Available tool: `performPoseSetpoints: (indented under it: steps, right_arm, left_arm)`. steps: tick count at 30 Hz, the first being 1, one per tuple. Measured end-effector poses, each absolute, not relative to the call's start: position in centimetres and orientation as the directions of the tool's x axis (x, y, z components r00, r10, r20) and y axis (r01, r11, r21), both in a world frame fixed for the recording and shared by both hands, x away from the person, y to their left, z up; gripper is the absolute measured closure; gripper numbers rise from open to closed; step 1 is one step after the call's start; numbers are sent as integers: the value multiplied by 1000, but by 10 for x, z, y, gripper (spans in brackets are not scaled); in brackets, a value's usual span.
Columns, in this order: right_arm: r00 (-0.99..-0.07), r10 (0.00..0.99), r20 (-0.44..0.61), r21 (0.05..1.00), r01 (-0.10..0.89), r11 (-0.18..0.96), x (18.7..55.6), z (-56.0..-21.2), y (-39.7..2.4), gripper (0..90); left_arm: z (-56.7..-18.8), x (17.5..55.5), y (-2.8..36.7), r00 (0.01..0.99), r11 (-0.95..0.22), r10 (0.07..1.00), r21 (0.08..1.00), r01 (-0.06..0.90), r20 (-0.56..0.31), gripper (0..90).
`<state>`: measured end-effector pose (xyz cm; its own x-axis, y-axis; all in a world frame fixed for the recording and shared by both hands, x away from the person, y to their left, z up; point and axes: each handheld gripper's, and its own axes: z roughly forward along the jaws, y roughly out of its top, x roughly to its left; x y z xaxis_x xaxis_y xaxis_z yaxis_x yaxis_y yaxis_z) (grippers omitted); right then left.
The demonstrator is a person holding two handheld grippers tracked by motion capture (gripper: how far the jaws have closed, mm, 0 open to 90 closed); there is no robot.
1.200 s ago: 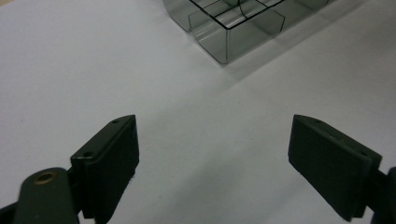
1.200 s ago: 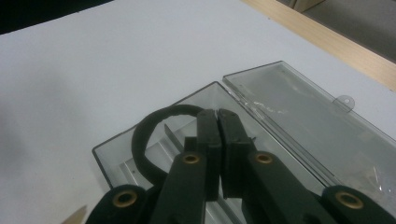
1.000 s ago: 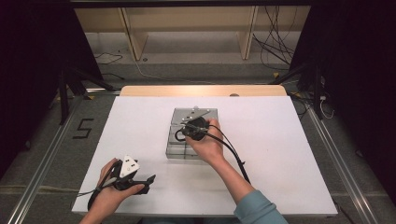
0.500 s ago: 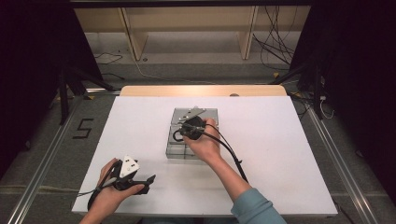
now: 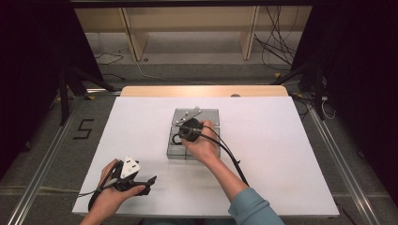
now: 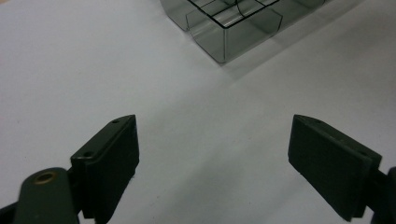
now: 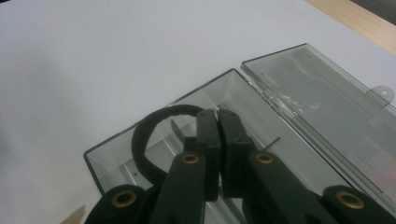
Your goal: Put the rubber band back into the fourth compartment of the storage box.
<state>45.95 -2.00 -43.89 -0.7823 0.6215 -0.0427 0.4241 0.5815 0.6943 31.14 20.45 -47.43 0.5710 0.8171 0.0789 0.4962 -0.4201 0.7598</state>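
Note:
A clear plastic compartment box (image 5: pixel 172 149) lies at the table's middle with its lid (image 5: pixel 209 116) folded open away from me. My right gripper (image 5: pixel 184 127) hovers over the box, jaws pressed together on a black elastic loop (image 7: pixel 141 140) that hangs to their left above a compartment (image 7: pixel 116 161). The loop (image 5: pixel 176 138) also appears in the high view at the box's left side. The open lid (image 7: pixel 317 98) lies flat beyond the box wall (image 7: pixel 208 86). My left gripper (image 5: pixel 151 179) rests near the table's front left, open and holding nothing (image 6: pixel 215 154). A corner of the box (image 6: pixel 233 32) lies ahead of it.
The white table top (image 5: pixel 281 154) has a wooden strip (image 5: pixel 202 91) along its far edge. Cables trail from both grippers toward the front edge. Metal rails (image 5: pixel 42 164) run along the floor on both sides.
The right hand has edged slightly left over the box with the loop still held. The left gripper has stayed put.

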Motion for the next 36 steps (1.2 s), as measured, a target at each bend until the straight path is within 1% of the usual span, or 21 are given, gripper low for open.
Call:
performPoseSetpoints:
  steps: [36]
  right_arm:
    - [-809,586,-42,617,440,652,458,-463,-6,879]
  left_arm:
    - [-474,311,204,575,-421,815,759,497,76,160]
